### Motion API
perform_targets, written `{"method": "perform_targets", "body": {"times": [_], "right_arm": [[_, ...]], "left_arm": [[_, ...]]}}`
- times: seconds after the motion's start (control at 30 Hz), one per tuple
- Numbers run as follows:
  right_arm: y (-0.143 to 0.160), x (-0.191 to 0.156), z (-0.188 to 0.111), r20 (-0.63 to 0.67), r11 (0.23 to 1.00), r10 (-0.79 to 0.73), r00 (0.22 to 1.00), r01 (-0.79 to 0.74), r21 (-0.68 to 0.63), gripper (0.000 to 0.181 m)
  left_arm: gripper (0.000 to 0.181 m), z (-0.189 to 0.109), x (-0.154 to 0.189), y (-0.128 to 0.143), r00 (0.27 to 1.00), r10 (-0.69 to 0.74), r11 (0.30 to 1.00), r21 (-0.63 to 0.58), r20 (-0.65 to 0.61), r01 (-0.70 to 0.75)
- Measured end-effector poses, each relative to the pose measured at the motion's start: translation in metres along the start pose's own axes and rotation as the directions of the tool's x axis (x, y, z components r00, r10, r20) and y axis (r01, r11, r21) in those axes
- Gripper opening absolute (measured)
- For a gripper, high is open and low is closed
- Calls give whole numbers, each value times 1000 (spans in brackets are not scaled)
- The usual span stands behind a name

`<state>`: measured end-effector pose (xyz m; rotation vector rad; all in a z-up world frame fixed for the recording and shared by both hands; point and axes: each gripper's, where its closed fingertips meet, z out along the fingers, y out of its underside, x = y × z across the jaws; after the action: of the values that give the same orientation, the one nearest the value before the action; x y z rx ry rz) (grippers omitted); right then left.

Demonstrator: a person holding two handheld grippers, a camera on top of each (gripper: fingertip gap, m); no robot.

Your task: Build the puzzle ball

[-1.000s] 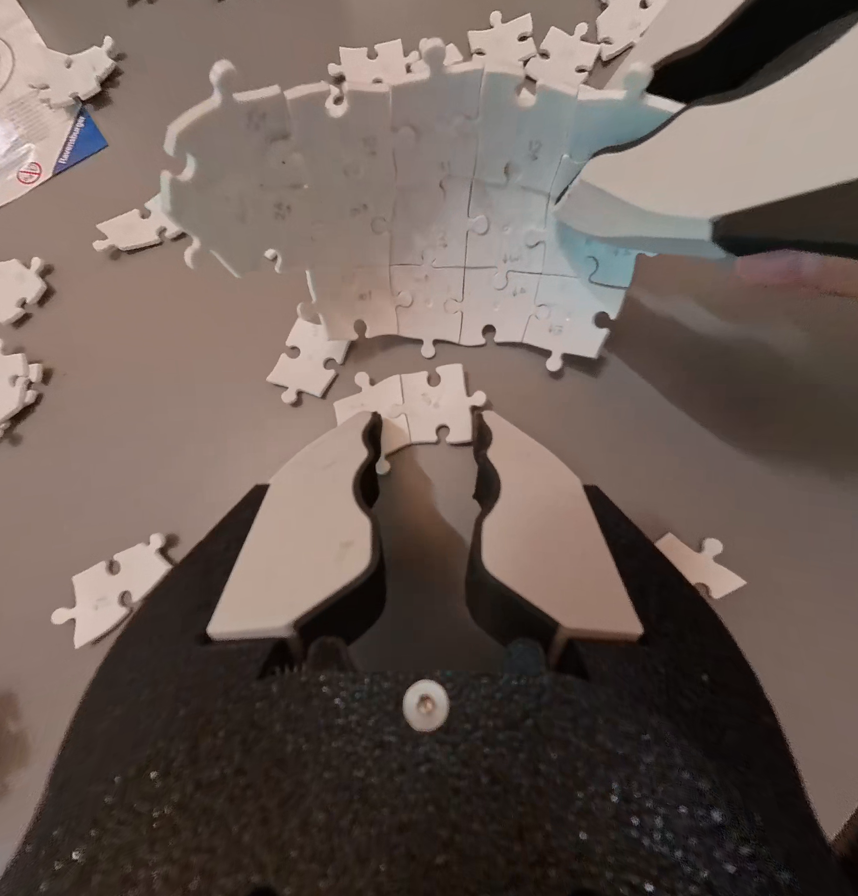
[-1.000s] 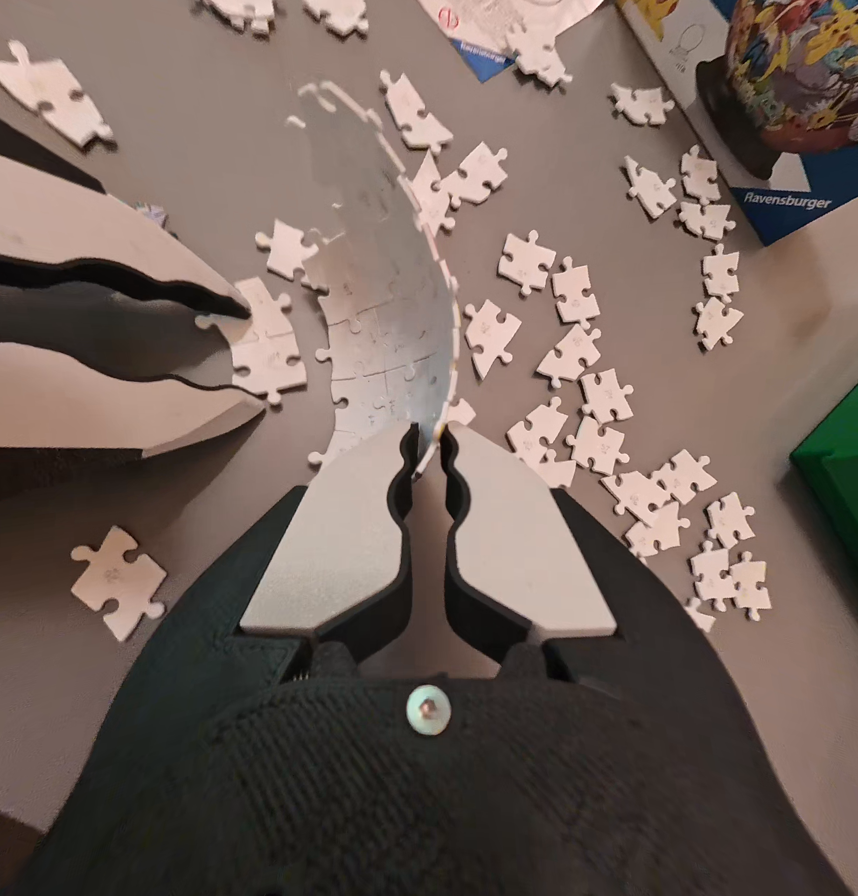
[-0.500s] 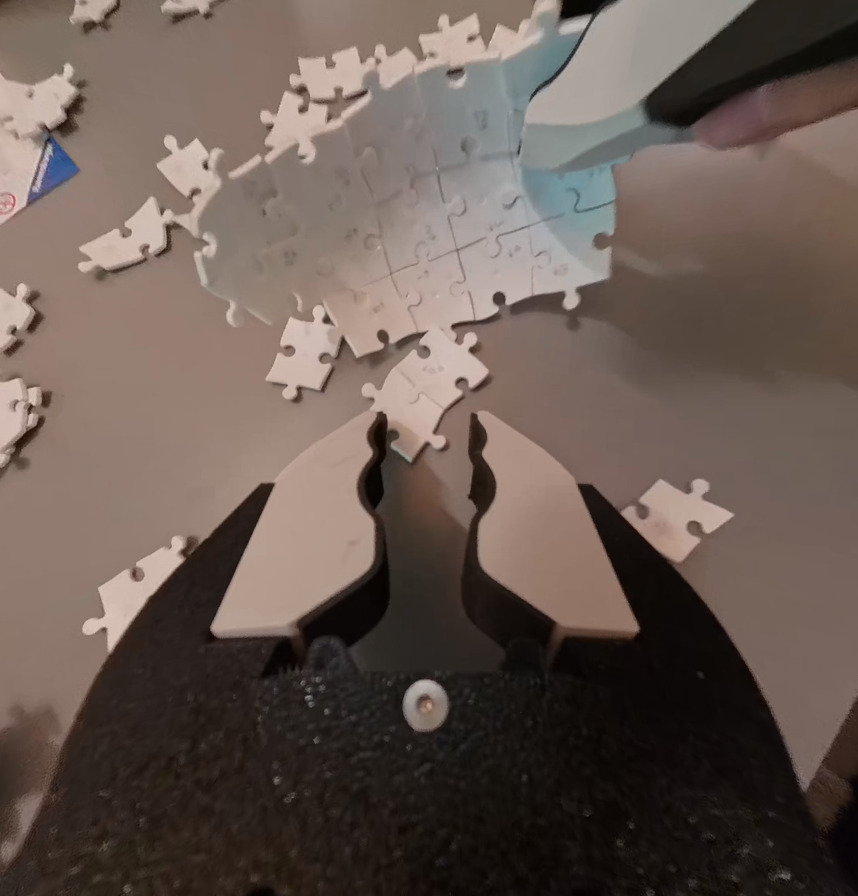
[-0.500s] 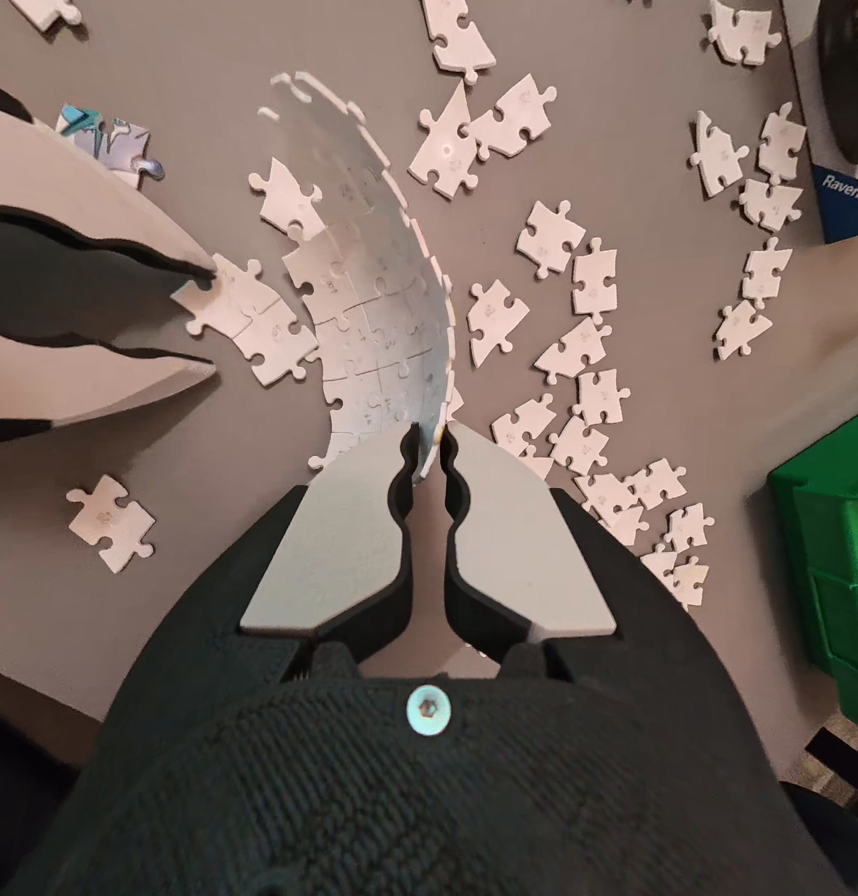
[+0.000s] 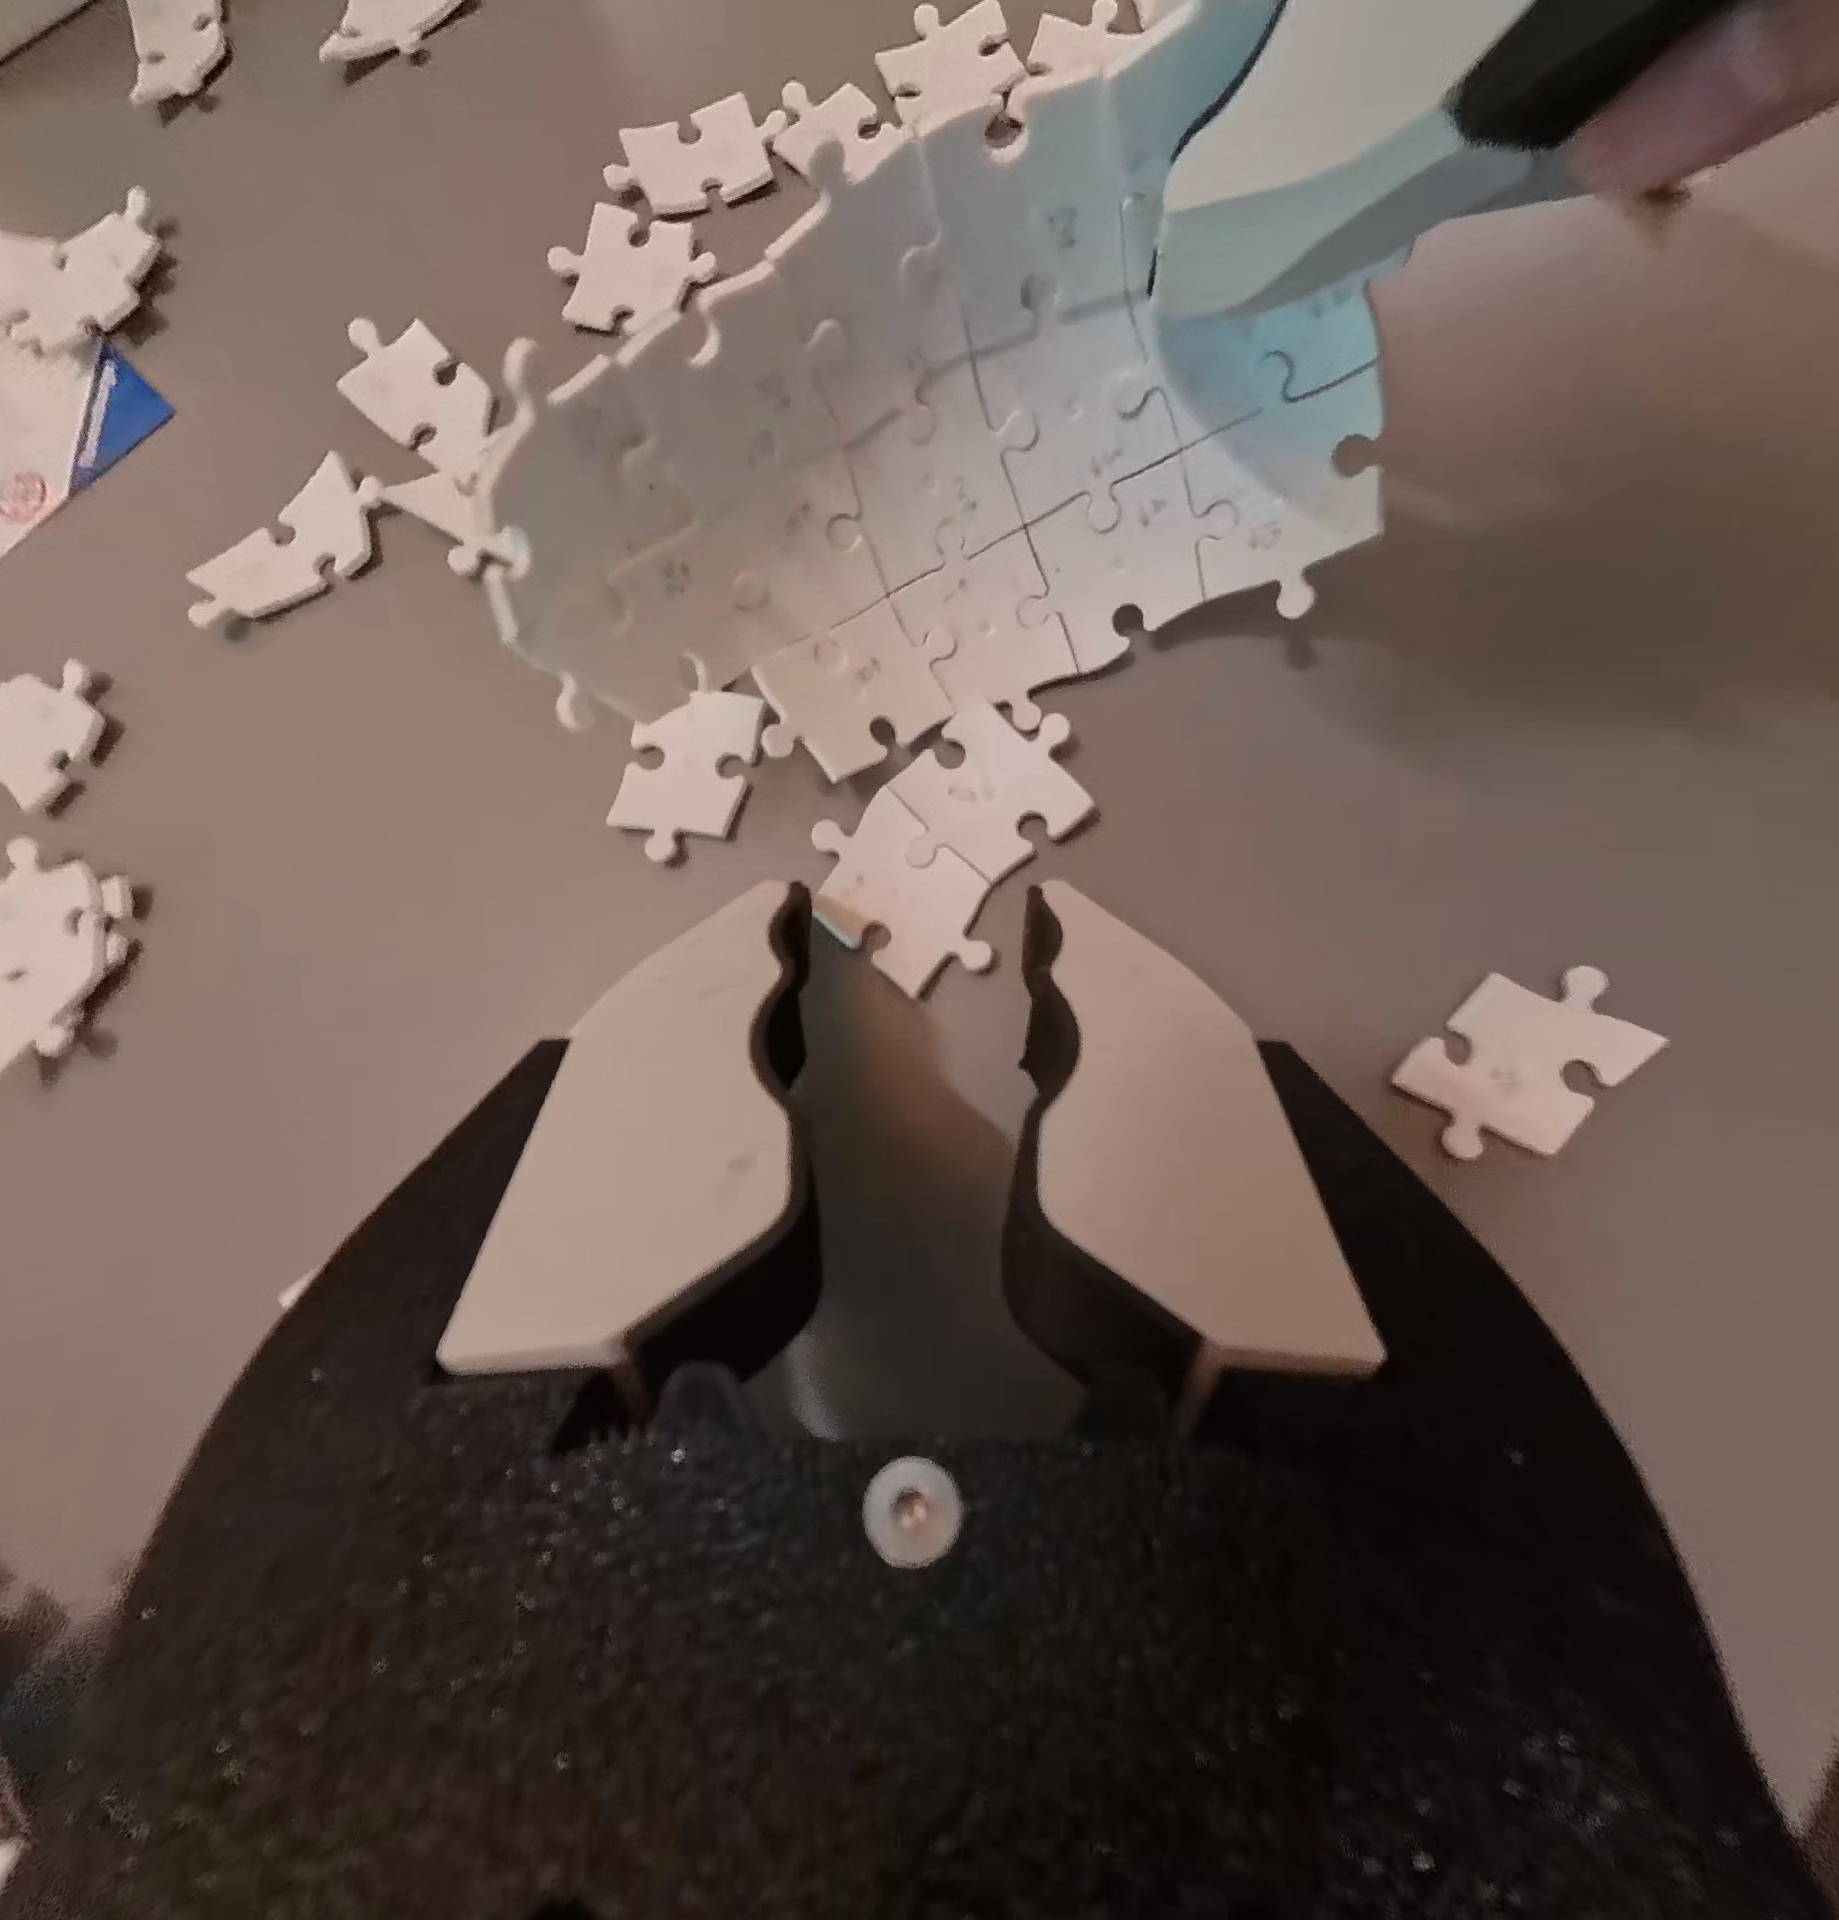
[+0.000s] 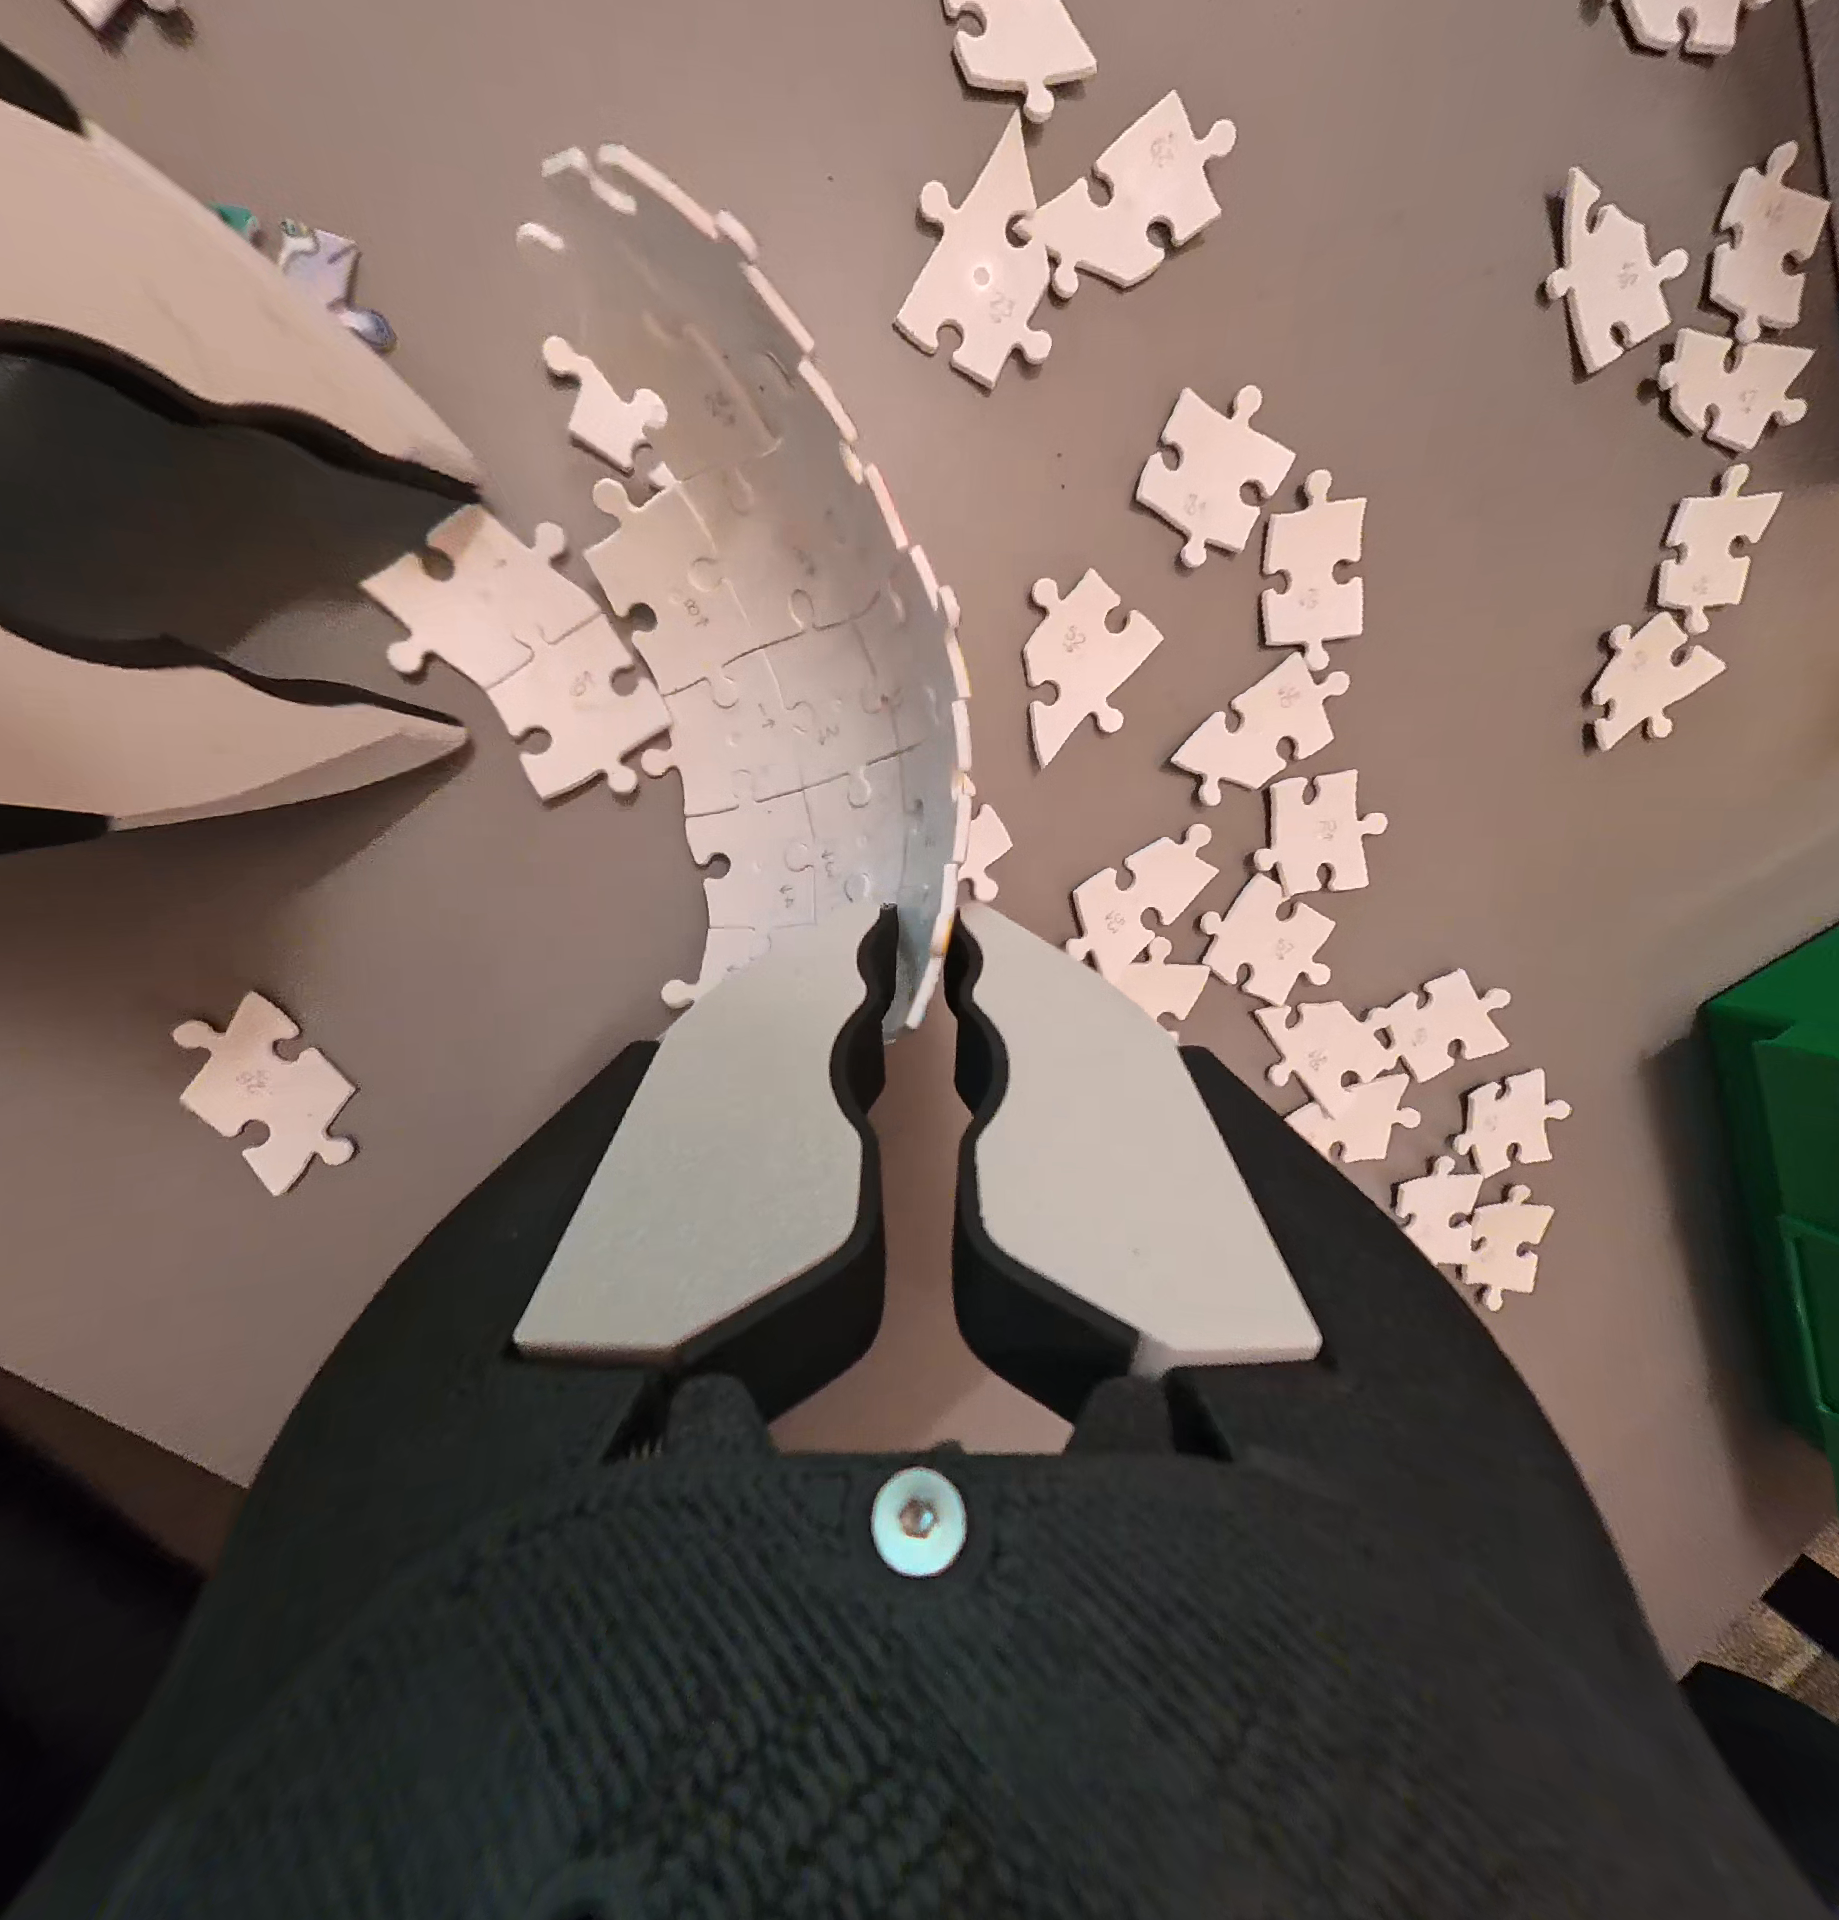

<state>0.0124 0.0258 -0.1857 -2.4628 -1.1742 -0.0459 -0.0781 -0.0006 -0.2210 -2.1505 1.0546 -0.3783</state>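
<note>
Currently, right gripper (image 6: 920, 935): fingers nearly closed, pinching the near edge of the curved puzzle shell (image 6: 790, 644), white inner face showing, held upright above the grey table (image 6: 479, 1039). Left gripper (image 5: 915, 904): fingers parted, nothing gripped, tips at a joined two-piece section (image 5: 946, 842) touching the shell's lower edge. Loose white pieces (image 6: 1299, 582) scattered right of shell; green bin (image 6: 1808, 1195) at table's right edge.

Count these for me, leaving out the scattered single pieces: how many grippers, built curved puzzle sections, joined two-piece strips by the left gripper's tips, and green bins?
Black-and-grey two-finger grippers: 2 (left gripper, right gripper)
White curved assembled puzzle shell: 1
White joined two-piece strip: 1
Green plastic bin: 1
Total: 5
</note>
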Motion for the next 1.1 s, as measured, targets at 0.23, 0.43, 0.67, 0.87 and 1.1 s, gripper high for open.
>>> {"method": "perform_targets", "body": {"times": [0.23, 0.43, 0.67, 0.87, 1.1], "right_arm": [[-2, 2, 1, -10, 1000, -4, 1000, 4, 6, 8], [-1, 3, 1, -16, 1000, 1, 1000, -1, 6, 8], [1, 2, 1, -25, 1000, 3, 1000, -3, 8, 9], [2, 2, 1, -29, 1000, -2, 1000, 2, 7, 9], [1, 1, -1, -44, 1000, -26, 999, 27, 7, 9]], "left_arm": [[50, 1, -3, 5, 990, -144, 988, -62, 1, 144], [40, 4, -5, 4, 995, -101, 993, -59, 26, 103], [30, 6, 4, 0, 1000, 17, 1000, -14, -21, -18], [29, 6, 9, -3, 993, 111, 994, 5, -42, -111], [29, 8, 6, -9, 972, 235, 972, 1, 23, -235]]}}
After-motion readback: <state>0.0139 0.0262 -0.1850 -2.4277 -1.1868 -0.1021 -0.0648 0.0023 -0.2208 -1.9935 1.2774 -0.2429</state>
